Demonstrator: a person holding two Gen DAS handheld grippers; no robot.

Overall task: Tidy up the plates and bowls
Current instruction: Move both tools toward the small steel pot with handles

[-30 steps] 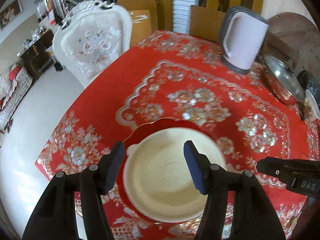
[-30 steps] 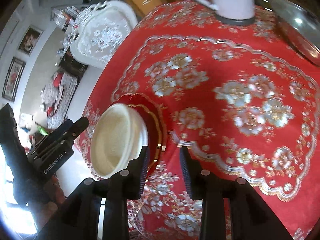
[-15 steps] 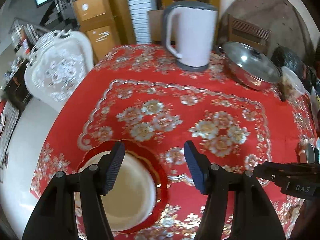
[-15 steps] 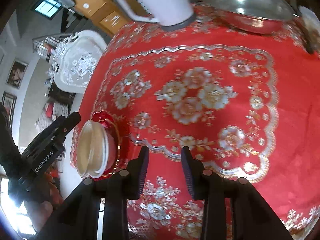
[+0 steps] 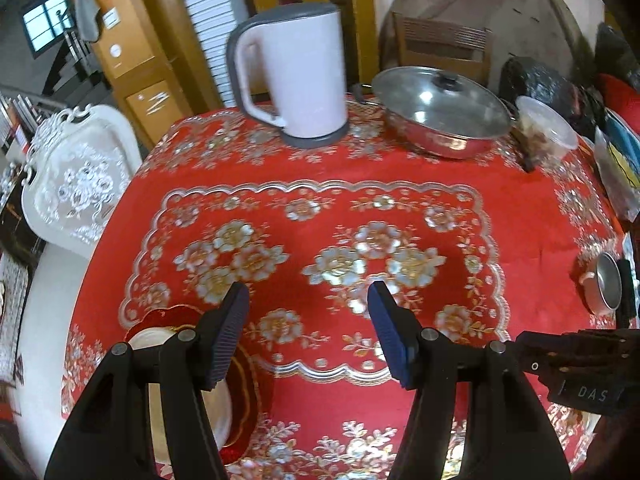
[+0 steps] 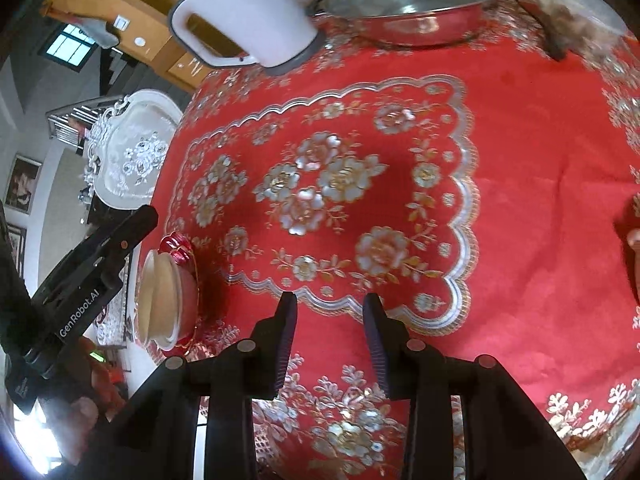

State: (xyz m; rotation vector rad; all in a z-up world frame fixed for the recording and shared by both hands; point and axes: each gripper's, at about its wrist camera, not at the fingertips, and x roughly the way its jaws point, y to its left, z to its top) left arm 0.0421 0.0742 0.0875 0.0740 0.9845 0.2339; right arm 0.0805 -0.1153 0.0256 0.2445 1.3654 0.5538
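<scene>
The cream bowls (image 6: 158,300) sit nested on a red plate (image 6: 188,288) near the worktop's (image 5: 520,216) left front corner, stacked together so the dishes take up one spot. The left hand-held gripper (image 5: 308,334) hangs above the cloth just right of that stack, its jaws spread wide and holding nothing. The right hand-held gripper (image 6: 330,338) hovers over the front edge with a narrower gap, also empty. A kettle (image 5: 296,76) and lidded pan (image 5: 440,112) stand along the far edge, well apart from the stack. A small metal cup (image 5: 606,288) sits at the right edge.
</scene>
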